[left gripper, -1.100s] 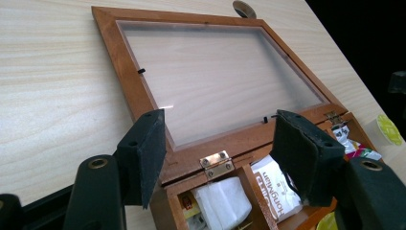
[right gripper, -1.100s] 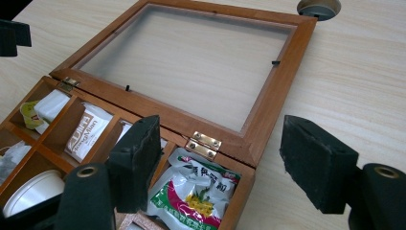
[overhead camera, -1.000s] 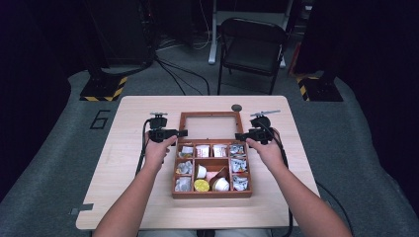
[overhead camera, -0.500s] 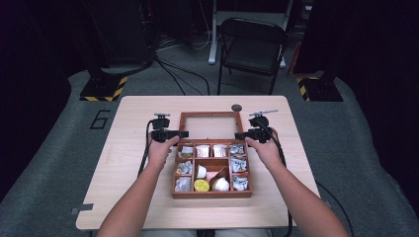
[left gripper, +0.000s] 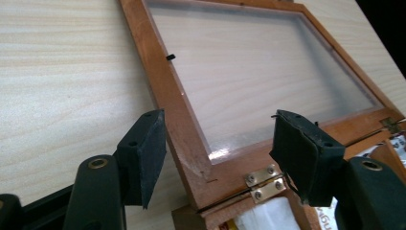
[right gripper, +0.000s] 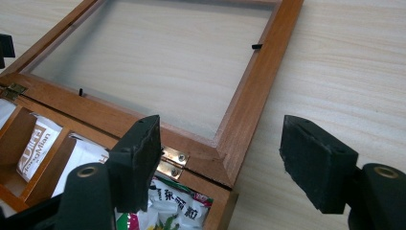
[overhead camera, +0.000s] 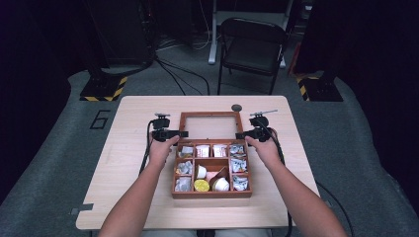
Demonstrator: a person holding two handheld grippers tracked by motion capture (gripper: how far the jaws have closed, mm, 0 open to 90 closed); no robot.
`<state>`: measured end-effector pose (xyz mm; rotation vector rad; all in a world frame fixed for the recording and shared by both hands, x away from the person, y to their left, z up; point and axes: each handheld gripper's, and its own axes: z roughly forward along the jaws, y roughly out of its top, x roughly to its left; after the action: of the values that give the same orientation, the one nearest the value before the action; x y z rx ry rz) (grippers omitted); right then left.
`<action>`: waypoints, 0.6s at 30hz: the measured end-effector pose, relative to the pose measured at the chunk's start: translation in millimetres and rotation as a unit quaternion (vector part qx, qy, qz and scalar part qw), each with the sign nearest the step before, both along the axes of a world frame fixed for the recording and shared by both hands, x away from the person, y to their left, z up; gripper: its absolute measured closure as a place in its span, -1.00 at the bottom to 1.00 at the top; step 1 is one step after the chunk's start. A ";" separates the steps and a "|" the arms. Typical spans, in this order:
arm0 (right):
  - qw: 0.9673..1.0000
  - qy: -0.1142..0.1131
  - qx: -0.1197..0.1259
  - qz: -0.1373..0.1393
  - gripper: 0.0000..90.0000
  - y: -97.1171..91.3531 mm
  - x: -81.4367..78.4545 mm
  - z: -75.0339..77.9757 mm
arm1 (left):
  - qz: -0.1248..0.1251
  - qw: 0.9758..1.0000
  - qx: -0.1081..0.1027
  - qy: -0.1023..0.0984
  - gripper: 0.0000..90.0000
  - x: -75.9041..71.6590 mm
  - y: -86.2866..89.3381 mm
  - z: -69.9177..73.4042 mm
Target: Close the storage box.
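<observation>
Here, item one: table [overhead camera: 128, 163], pale wood, bearing a wooden box [overhead camera: 211, 193] at its middle, near half. Box body divided into compartments holding sachets and small cups.

Item two: lid [overhead camera: 208, 115], glazed wooden frame, thrown fully back and lying flat on the table on the far side of the box, joined to it by brass hinges [left gripper: 262, 181].

Item three: left gripper [overhead camera: 170, 134], at the lid's near-left corner; jaws spread, straddling the left frame rail close to the hinge, pads not pressing on it.

Item four: right gripper [overhead camera: 245, 134], at the lid's near-right corner; jaws spread wider, astride that corner, likewise gripping nothing.

Handling note: the step in hand looks like taking the lid by both side rails. Best pinch each rail squarely on the wood, clear of the glass and hinges, and at matching points so the lid swings level.

Pose: both forearms reach in from the near edge, roughly symmetric, hands either side of the box, grippers pointing inward at the hinge line.
</observation>
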<state>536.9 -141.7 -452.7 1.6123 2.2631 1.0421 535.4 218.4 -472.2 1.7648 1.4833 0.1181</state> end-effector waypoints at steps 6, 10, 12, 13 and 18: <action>1.000 0.009 0.005 -0.004 -0.33 3.5 4.2 -5.7 | 0.003 1.000 -0.008 0.007 -0.19 2.8 -2.3 -5.7; 1.000 0.014 0.007 -0.005 -0.32 5.6 7.6 -10.2 | 0.003 1.000 -0.011 0.009 -0.19 4.4 -2.8 -8.6; 1.000 0.020 0.014 -0.008 -0.31 6.2 9.0 -12.2 | 0.003 1.000 -0.010 0.012 -0.19 5.2 -2.3 -10.1; 1.000 0.020 0.015 -0.008 -0.31 5.9 10.1 -13.6 | 0.007 1.000 -0.014 0.014 -0.19 5.6 -2.7 -10.9; 0.999 0.028 0.016 -0.011 -0.28 7.5 12.7 -17.7 | 0.011 1.000 -0.020 0.018 -0.17 7.3 -2.4 -13.7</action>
<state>549.6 -134.2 -470.4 1.6979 2.2691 1.0464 542.7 216.0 -485.9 1.7264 1.5210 0.0681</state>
